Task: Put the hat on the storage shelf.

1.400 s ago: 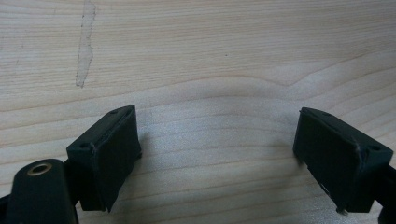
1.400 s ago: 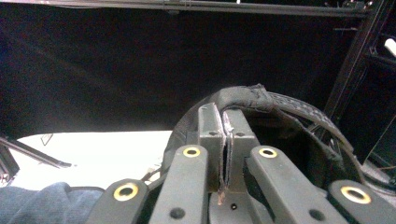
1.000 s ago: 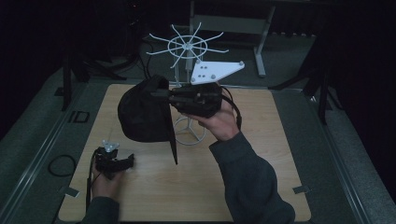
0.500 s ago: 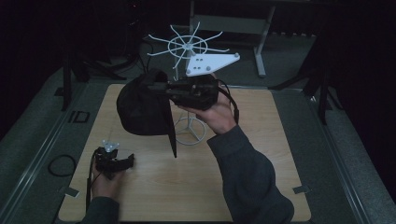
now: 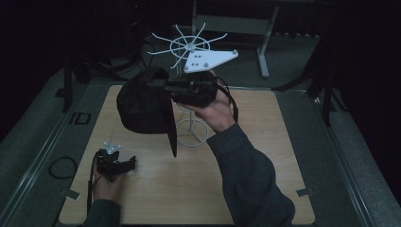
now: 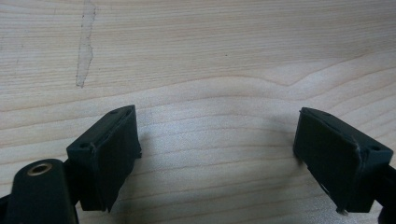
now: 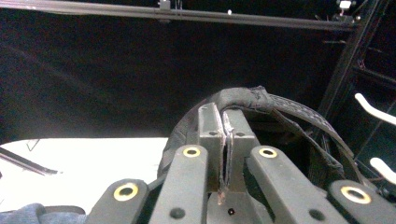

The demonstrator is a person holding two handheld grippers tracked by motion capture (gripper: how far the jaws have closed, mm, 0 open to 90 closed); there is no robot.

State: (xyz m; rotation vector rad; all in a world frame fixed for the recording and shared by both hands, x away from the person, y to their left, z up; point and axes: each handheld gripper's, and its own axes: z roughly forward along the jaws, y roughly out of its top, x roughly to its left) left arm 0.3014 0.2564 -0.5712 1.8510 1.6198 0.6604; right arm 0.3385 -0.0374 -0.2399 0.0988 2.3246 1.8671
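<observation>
High view: a pale wooden table (image 5: 265, 189) with visible grain carries a white wire stand (image 5: 190, 47), thin spokes fanning out from a hub on top and a ring foot on the board. Just left of the stand, lifted off the table, hangs a black cap (image 5: 142, 106) of soft, matte fabric, its rounded crown bulging to the left and a narrow dark strap dangling down from it. The right gripper (image 5: 163, 86) is held level at the height of the stand's upper stem, pointing left, the right hand (image 5: 213, 111) cupped under its body with the grey sleeve sloping down behind. In the right gripper view its jaws are pressed together on a thin edge of the cap (image 7: 252, 100), whose stitched, ribbed band arches over them. The left gripper (image 5: 128, 163) rests low near the table's front left corner, its blocky pads (image 6: 109, 154) standing wide apart over bare wood, holding nothing.
</observation>
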